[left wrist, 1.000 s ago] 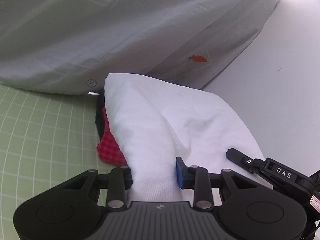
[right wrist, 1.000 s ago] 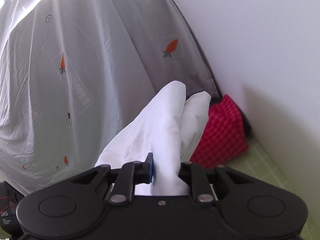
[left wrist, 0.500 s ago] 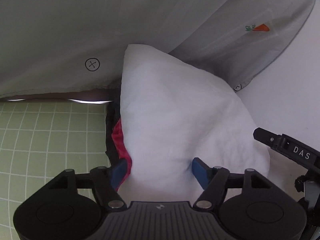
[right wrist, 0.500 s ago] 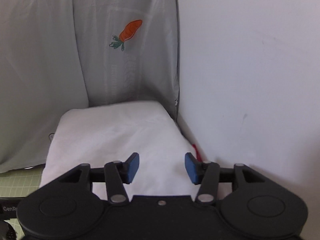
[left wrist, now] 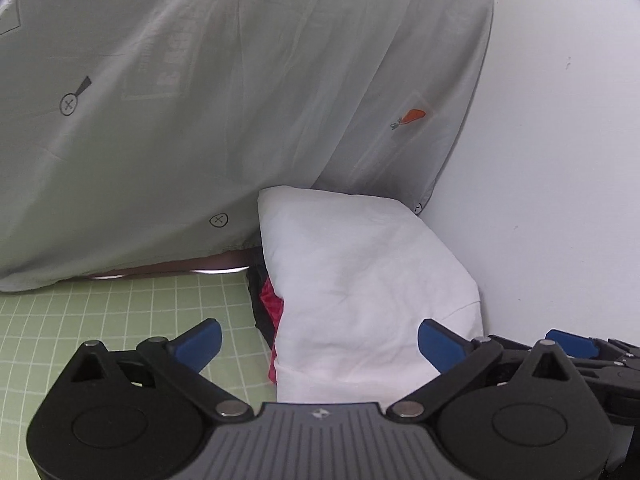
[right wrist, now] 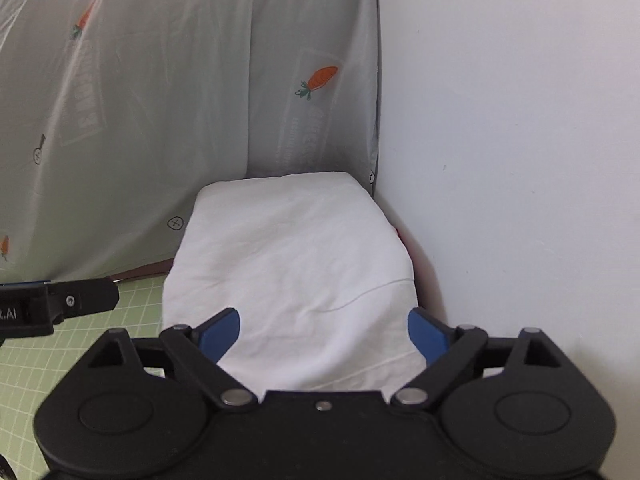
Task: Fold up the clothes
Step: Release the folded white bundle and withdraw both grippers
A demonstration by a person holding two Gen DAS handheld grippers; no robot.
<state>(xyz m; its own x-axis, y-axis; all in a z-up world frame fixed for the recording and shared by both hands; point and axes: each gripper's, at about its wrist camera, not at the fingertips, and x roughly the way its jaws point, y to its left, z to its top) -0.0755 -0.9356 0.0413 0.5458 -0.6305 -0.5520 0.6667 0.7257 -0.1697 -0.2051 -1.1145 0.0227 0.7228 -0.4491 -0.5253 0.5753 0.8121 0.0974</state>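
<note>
White folded garment (right wrist: 292,264), ahead of both spread tongs (right wrist: 322,334)

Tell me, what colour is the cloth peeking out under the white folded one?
Red, with a small check. The red cloth shows best in the left wrist view.

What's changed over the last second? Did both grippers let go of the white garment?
Yes. Both the left gripper and the right gripper, shut on the folded white cloth garment a second ago, have opened and backed off. The garment dropped from bunched to lying flat on the red checked fabric. The grey carrot-print sheet and green grid mat are unchanged.
</note>
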